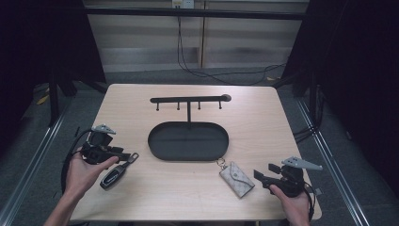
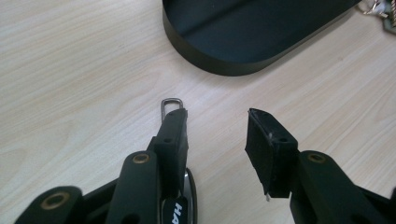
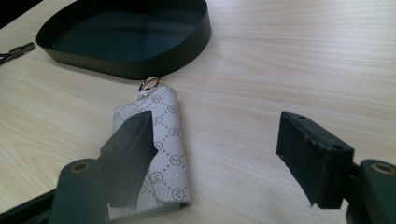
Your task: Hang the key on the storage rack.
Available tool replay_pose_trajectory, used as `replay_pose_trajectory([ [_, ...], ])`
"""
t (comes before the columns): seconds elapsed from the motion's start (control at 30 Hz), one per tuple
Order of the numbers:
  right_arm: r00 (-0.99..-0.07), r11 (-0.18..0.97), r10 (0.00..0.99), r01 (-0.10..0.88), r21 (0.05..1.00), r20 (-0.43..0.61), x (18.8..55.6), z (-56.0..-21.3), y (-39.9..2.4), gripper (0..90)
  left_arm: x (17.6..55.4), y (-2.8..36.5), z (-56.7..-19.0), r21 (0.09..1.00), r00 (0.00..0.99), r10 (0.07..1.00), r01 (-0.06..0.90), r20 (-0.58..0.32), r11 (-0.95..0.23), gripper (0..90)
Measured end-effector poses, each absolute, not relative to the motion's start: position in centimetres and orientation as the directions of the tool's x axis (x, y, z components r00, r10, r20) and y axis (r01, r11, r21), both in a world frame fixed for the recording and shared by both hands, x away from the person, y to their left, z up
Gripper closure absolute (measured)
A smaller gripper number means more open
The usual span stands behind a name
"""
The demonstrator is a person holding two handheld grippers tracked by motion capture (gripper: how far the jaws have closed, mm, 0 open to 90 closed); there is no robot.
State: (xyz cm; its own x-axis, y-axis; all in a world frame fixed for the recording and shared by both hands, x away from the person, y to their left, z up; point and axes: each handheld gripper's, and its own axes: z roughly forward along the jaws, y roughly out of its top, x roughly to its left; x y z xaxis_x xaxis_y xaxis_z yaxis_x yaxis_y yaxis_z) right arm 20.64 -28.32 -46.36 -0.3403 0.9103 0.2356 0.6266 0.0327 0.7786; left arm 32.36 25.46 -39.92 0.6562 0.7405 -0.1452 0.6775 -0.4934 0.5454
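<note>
A black car key fob point(image 1: 114, 176) lies at the table's front left, its metal loop point(image 2: 171, 104) pointing toward the tray. My left gripper point(image 1: 123, 155) hovers low over it, jaws apart. In the left gripper view the fob point(image 2: 180, 205) sits under the left jaw, and the gap of the gripper point(image 2: 215, 116) holds only bare wood. A grey patterned key pouch point(image 1: 236, 178) with a gold ring point(image 3: 150, 84) lies front right. My right gripper point(image 1: 265, 172) stands open just right of it. Its left jaw overlaps the pouch point(image 3: 166, 135) in the right gripper view point(image 3: 215, 121).
A black oval tray point(image 1: 188, 141) sits mid-table, with a black rack of several hooks point(image 1: 188, 100) rising behind it. The tray's wall point(image 2: 210, 63) is close ahead of the left gripper and also ahead of the right gripper point(image 3: 140, 70). Cables run on the floor beyond.
</note>
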Motion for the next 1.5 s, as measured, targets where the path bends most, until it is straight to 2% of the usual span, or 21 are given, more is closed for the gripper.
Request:
replay_pose_trajectory([
  [0.27,-0.339,0.035,0.911,0.630,0.776,0.234,20.7,-46.4,-28.3,27.8,33.6,25.2,-40.5,0.479,0.661,0.743,0.689,-0.108,-0.544,59.7],
  [0.77,-0.343,0.038,0.909,0.635,0.772,0.237,20.8,-46.5,-28.3,27.8,36.1,24.9,-42.5,0.338,0.655,0.744,0.736,-0.133,-0.587,65.9],
  [1.13,-0.343,0.042,0.910,0.637,0.770,0.234,20.8,-46.5,-28.3,27.7,37.6,23.8,-44.1,0.247,0.653,0.745,0.750,-0.136,-0.613,64.4],
  [1.5,-0.342,0.039,0.908,0.641,0.767,0.240,20.8,-46.6,-28.3,27.6,38.6,23.6,-44.9,0.215,0.659,0.737,0.750,-0.151,-0.626,66.6],
])
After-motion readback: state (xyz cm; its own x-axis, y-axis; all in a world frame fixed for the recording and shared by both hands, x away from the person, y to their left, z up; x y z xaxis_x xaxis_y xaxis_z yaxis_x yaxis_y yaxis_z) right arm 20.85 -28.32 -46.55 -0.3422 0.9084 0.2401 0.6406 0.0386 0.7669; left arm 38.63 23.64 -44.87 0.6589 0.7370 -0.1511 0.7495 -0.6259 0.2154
